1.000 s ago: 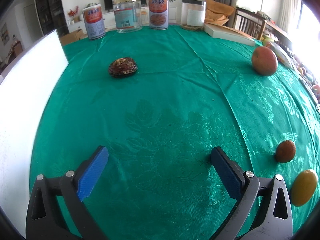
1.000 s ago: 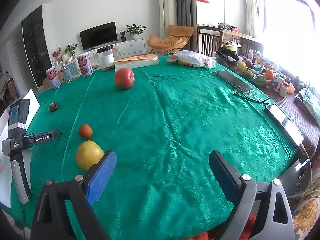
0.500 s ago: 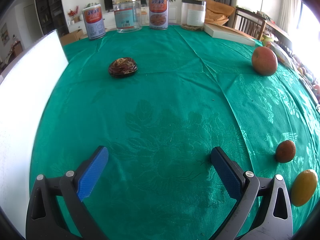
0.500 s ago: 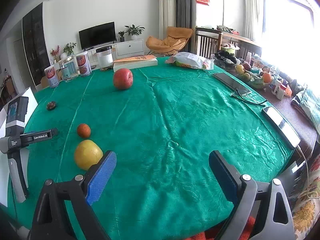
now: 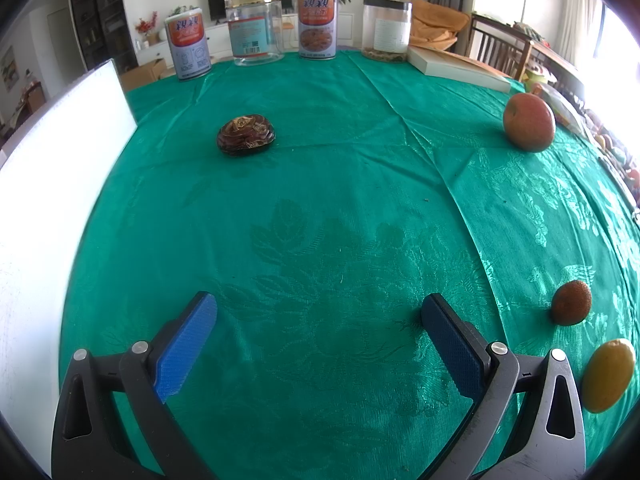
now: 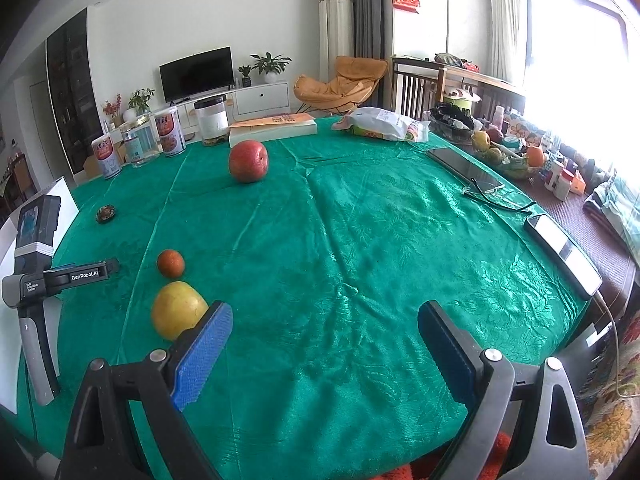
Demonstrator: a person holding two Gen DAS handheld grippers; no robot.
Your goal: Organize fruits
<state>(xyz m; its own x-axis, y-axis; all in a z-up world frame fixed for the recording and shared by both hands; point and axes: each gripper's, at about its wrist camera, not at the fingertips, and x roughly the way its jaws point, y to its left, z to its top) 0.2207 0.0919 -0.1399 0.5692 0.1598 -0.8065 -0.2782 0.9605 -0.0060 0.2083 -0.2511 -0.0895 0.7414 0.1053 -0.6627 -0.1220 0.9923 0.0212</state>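
Note:
A red apple (image 5: 529, 122) (image 6: 248, 161) rests far back on the green tablecloth (image 5: 320, 208). A small orange fruit (image 5: 571, 303) (image 6: 170, 263) and a yellow fruit (image 5: 607, 375) (image 6: 178, 309) lie close together near the front. A dark brown wrinkled fruit (image 5: 245, 135) (image 6: 106, 213) sits alone toward the left. My left gripper (image 5: 318, 312) hangs open over bare cloth, the yellow fruit to its right. My right gripper (image 6: 324, 322) is open too, its left blue pad just right of the yellow fruit. The left gripper's body (image 6: 44, 276) shows in the right wrist view.
Two tins (image 5: 188, 48), a clear jar (image 5: 254, 28), a black-lidded jar (image 5: 386, 28) and a book (image 5: 456, 66) line the table's far edge. A white board (image 5: 48, 208) stands at the left. A snack bag (image 6: 382, 125), phones (image 6: 464, 166) and glasses (image 6: 500, 200) lie at the right.

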